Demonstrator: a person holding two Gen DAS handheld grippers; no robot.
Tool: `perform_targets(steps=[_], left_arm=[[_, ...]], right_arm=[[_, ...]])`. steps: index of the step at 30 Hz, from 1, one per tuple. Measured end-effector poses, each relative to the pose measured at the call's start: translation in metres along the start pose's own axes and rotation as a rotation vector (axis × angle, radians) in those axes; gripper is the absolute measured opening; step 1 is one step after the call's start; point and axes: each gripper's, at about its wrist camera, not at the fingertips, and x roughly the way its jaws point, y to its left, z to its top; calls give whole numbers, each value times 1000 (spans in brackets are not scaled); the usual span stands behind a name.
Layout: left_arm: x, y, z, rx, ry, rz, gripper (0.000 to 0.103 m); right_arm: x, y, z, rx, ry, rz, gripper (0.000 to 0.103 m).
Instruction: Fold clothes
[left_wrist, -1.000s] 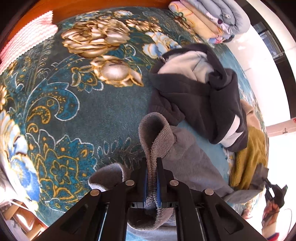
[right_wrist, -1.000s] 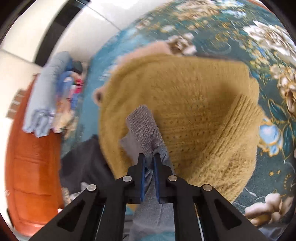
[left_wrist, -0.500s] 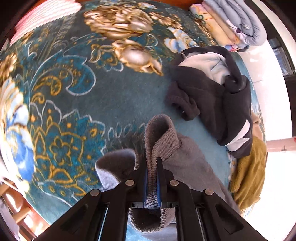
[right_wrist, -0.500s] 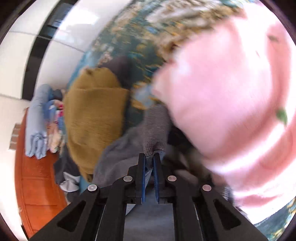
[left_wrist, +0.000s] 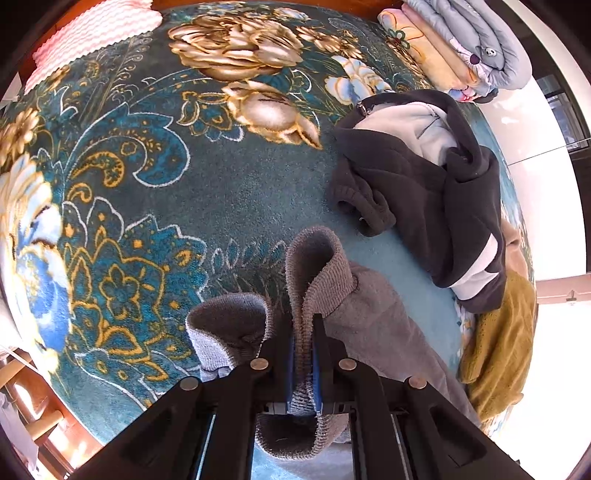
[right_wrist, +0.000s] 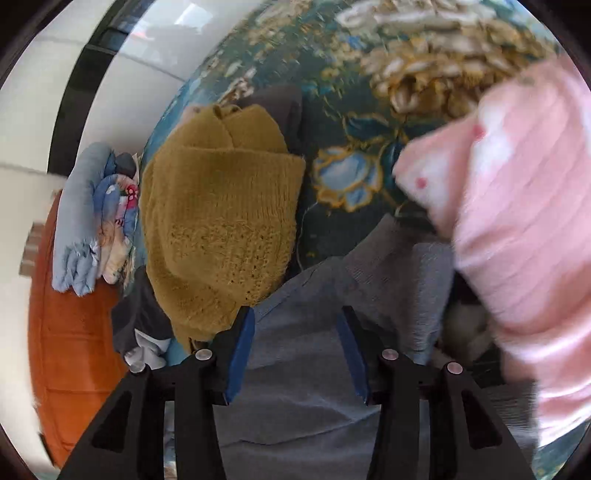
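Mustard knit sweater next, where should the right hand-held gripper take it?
Grip the mustard knit sweater at its ribbed hem edge nearest the right hand-held gripper, coming in low from the grey garment side: that edge lies exposed and folded over, thin enough to pinch.

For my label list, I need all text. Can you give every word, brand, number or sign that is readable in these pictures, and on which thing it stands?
None: no word, number or brand can be read in either view.
The folded quilts show only printed flowers and a small panda-like figure, no letters.
The grey sweater, dark hoodie, yellow sweater and floral blanket show no readable tag.
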Motion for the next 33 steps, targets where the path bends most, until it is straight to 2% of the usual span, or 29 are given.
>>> perform_targets(steps=[2,7,10,15,17,19,20,21,25,28,31,33], left_arm=[[-2,0,0,3,2,-4,8],[-1,1,0,15,9,-10,8],[0,0,0,29,15,-9,8],[1,0,2,40,21,-18,8],[1,1,3,38,22,-24,8],[1,4,3,33,22,-33,8],[1,5,3,33,21,-38,8],[1,6,2,34,19,-43,8],[-11,0,-3,118,-42,-83,8],[-37,-16,-8,231,-135,-167,8],[-65,-34,-3,322,-214,-231,8],[-70,-44,9,345,-226,-237,8]], right_arm=[[21,-8,4,137,2,43,50],[54,-5,12,255,-7,-68,53],[63,1,17,257,-3,-181,52],[72,12,21,244,13,-350,37],[75,16,21,215,17,-402,27],[75,17,22,191,15,-419,17],[72,15,21,188,11,-403,3],[68,12,21,191,4,-372,2],[35,8,16,150,-69,-213,1],[-7,26,15,56,-153,-56,1],[-51,66,19,-93,-269,58,0],[-70,101,27,-194,-332,95,0]])
